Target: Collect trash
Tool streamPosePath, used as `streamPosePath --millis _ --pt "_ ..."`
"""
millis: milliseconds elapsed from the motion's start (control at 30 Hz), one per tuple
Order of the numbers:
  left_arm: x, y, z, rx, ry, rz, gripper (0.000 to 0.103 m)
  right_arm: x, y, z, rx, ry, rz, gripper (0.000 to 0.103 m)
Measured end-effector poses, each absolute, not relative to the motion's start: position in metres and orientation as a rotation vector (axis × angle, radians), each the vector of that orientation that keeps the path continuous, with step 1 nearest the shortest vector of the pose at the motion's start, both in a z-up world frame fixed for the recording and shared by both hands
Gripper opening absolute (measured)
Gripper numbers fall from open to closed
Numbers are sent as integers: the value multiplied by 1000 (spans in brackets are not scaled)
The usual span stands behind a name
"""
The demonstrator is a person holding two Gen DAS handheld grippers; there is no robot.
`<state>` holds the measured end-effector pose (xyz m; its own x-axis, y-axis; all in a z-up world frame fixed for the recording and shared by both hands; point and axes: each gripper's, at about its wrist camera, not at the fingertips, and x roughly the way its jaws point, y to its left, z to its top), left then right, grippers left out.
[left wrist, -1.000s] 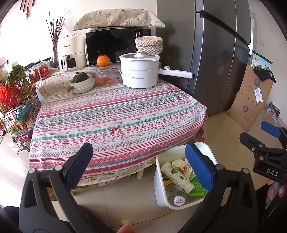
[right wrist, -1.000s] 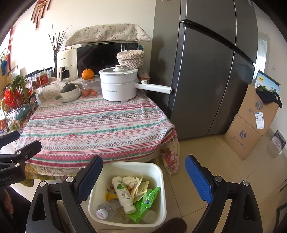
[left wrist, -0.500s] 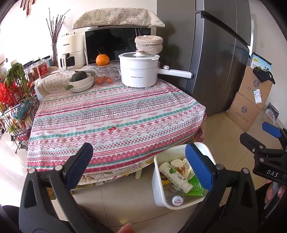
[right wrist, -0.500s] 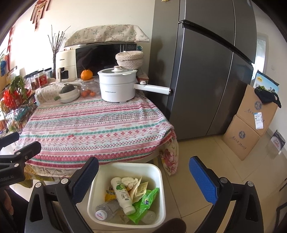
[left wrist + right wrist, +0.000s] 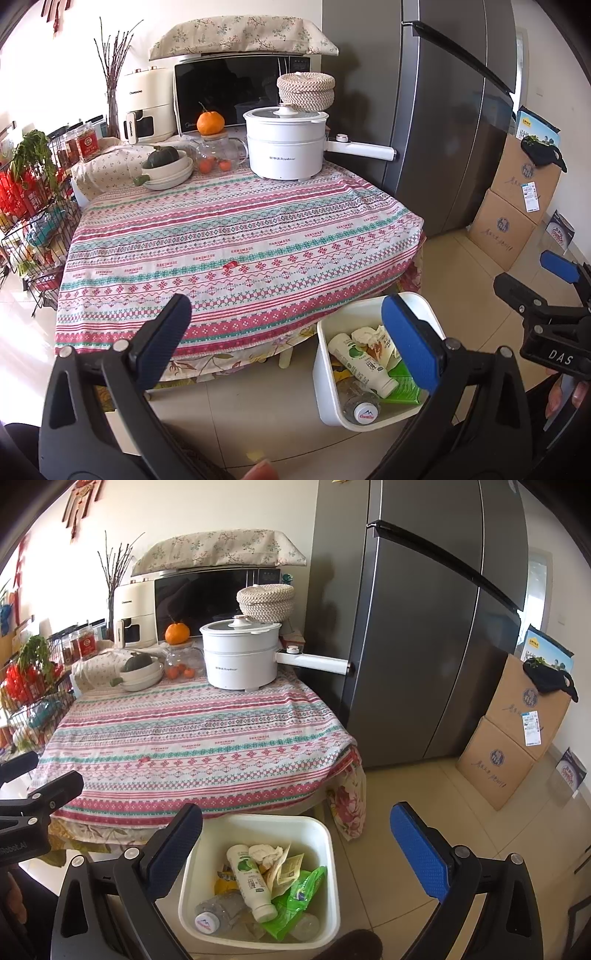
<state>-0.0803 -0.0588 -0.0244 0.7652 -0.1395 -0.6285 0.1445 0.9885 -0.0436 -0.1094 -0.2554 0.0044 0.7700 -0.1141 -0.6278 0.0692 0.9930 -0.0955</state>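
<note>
Both grippers, left gripper (image 5: pixel 286 332) and right gripper (image 5: pixel 297 836), gape empty; scan the worktop (image 5: pixel 236 236) before leaving the trash bin (image 5: pixel 325 834) at lower centre.

Two fisheye views, each looking forward and downward along its own tool's fingers. Left wrist view: facing the bench (image 5: pixel 236 236) from just off its near edge, white bin (image 5: pixel 325 373) at lower right. Right wrist view: set further right, almost directly above the bin (image 5: pixel 334 871), close. Shared by both: bench (image 5: pixel 192 734), bin, white pot (image 5: pixel 286 146), fridge (image 5: pixel 443 110), cardboard boxes (image 5: pixel 517 731).
</note>
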Motion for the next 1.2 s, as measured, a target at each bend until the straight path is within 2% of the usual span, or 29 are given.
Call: streamPosePath --millis 1200 --pt "-81 -57 -24 4 682 -158 102 -110 -255 3 -52 691 -115 103"
